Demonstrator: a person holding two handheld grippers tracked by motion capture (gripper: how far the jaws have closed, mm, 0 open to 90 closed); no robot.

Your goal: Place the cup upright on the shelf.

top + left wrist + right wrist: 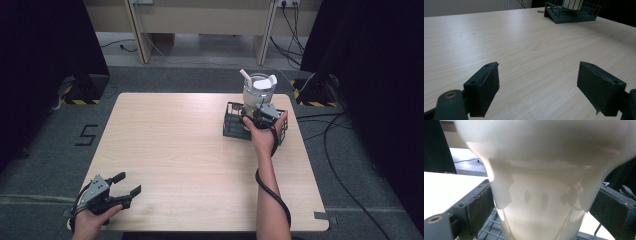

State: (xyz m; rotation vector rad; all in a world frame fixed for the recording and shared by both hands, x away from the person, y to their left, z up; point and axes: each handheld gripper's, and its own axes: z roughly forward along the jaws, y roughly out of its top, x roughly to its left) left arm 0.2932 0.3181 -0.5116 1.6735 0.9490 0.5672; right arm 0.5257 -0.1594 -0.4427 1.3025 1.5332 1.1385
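Right gripper view: black padded fingers pressed vs both sides of clear plastic cup w/ milky white liquid, right gripper clamped on its lower tapered part. Cup upright, standing in dark grey wire rack, grid floor visible below cup base. Pale tabletop at left, dark curtain + grey floor w/ cable beyond.

High view: right gripper at near side of cup, hand wrapped round it, black cable looping back along forearm. Cup w/ white lid + white straw, at far part of rack. Rack on far right part of light wood-grain table, near right edge.

Left gripper view: fingers spread wide apart, nothing between, bare wood grain under them. Left gripper low over tabletop, pointed across table toward rack w/ cup base at top of view, well apart.

High view again: left gripper at near left corner of table, held in hand, jaws splayed, well apart from rack.

Surface: pale laminate, rounded corners, few faint marks, otherwise bare except rack. Room: grey carpet floor all round, black tape mark shaped like "5" left of table, grey tape piece by near right corner. Black curtains both sides, weighted stands w/ yellow-black hazard stripes at their feet. Beige furniture legs at far wall, cables trailing on floor at right.
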